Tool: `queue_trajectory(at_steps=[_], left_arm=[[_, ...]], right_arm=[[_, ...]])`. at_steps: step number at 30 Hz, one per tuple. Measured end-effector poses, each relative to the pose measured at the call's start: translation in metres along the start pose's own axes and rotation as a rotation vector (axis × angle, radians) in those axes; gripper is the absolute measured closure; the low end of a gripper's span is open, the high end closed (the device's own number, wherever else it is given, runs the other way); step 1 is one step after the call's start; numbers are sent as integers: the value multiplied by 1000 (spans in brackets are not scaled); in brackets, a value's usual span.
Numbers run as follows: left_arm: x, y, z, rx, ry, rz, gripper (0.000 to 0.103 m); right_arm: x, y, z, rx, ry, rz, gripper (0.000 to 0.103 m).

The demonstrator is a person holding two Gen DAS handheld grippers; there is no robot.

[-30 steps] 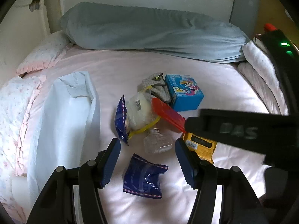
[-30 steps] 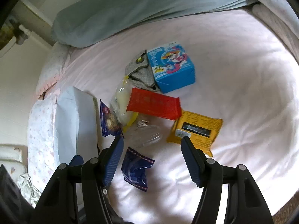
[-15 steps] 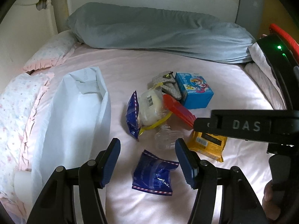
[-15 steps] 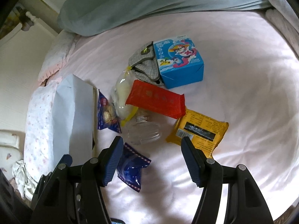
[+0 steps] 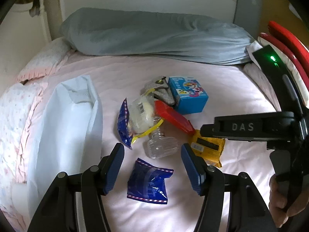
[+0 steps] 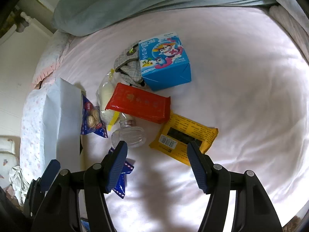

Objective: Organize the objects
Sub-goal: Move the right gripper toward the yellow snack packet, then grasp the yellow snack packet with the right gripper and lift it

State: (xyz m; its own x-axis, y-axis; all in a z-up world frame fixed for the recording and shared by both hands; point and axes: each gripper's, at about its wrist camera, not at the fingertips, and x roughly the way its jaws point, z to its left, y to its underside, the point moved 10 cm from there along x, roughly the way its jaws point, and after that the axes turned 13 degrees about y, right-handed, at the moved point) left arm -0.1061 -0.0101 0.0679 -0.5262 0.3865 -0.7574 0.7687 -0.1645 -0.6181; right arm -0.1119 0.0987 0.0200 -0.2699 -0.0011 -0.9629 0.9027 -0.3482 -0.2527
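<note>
Left gripper (image 5: 152,151) has drawn back; both grippers spread, empty, right gripper (image 6: 157,150) above clear bottle (image 6: 128,133)

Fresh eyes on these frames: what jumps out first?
A bright clutter mid-bed: a blue cartoon box at the far end, a red packet overlapping a yellow packet, and a clear bottle lying just beyond the open right gripper. A white bag lies left of the pile.
</note>
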Motion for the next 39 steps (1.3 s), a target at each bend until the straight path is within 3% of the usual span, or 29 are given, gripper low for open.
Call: queue_trajectory(at_steps=[6, 18, 21, 23, 28, 31, 32, 34, 39], left_arm=[[12, 6, -12, 14, 35, 29, 42], [44, 23, -20, 2, 72, 105, 42], [59, 34, -13, -23, 64, 150, 42], [69, 42, -7, -54, 66, 182, 42], [73, 48, 6, -89, 51, 220, 42], [65, 44, 12, -106, 74, 209, 43], [61, 43, 15, -110, 82, 206, 43], [53, 42, 22, -123, 88, 196, 43], [46, 39, 32, -171, 110, 173, 43]], right_arm=[[8, 1, -5, 4, -13, 23, 39], [72, 10, -49, 189, 64, 174, 39], [92, 11, -44, 269, 12, 222, 38], [98, 7, -38, 298, -1, 215, 21], [111, 3, -16, 189, 94, 194, 0], [114, 5, -11, 96, 160, 170, 3], [112, 4, -14, 100, 164, 166, 14], [105, 1, -23, 116, 154, 156, 23], [95, -2, -38, 155, 108, 140, 25]])
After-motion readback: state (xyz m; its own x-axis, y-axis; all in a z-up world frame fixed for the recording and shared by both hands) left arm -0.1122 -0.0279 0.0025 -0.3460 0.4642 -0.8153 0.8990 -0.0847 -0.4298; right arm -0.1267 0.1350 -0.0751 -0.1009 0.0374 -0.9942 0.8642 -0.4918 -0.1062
